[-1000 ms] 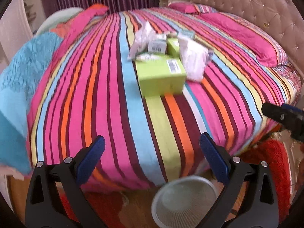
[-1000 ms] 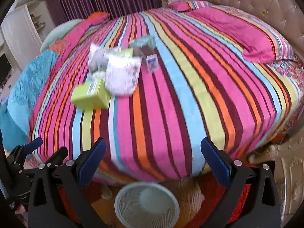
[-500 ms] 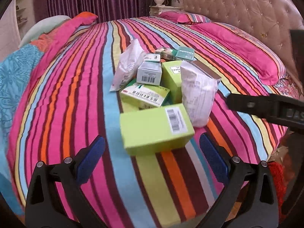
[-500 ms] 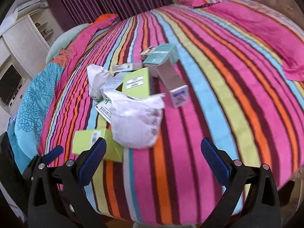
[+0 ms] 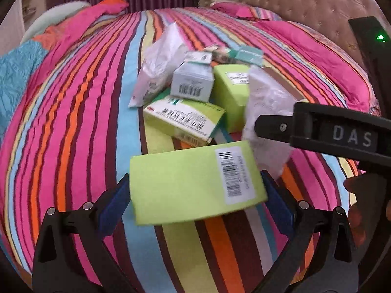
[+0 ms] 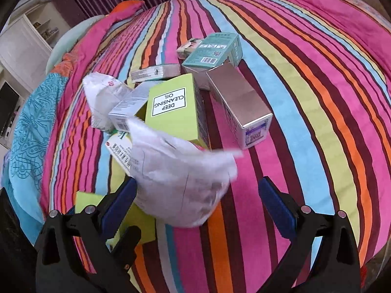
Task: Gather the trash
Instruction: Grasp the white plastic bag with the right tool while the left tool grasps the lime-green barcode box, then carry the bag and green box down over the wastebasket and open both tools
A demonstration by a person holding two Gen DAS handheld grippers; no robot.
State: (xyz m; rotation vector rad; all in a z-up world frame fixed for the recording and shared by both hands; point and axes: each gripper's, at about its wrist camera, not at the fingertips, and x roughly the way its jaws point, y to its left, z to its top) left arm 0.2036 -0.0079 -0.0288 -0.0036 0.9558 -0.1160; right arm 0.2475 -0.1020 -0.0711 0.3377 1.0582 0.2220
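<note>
left claw: our left claw [image 5: 195, 195] is spread wide, fingers either side of the lime box [image 5: 195, 183], nothing gripped yet as far as we can tell; the blue pads look near or touching the box ends, too blurred to settle.
right claw: our right claw [image 6: 198, 200] is also spread wide, the white bag [image 6: 180, 183] sits between its fingers, closer to the left finger, not pinched.
trash spot: the pile lies on the striped bedspread [image 5: 73, 122] just ahead of both claws; beyond the lime box sit a printed green box [image 5: 183, 119], a pale barcode box [image 5: 191, 83] and a second white bag [image 5: 158, 66].
right view extras: a "deep cleansing oil" box [image 6: 171, 109], silver box [image 6: 239, 107] and teal box [image 6: 215, 48] lie farther ahead of the right claw.
risk 1: we judge the lime box is about as wide as the left claw's opening, so closing off-centre could push it aside or tip it on the soft bedding.
risk 2: the white bag is limp and crumpled; we judge the right claw could pinch only a fold and have it slide out, or drag the neighbouring boxes along.
risk 3: the two claws work very close together, the right one crossing just beside the left; we see a chance of them knocking together.
change vs earlier: we are much closer to the pile now than a second ago; the bed edge and the white basket on the floor have dropped out of view, and each claw now brackets its item instead of hanging short of the bed.
</note>
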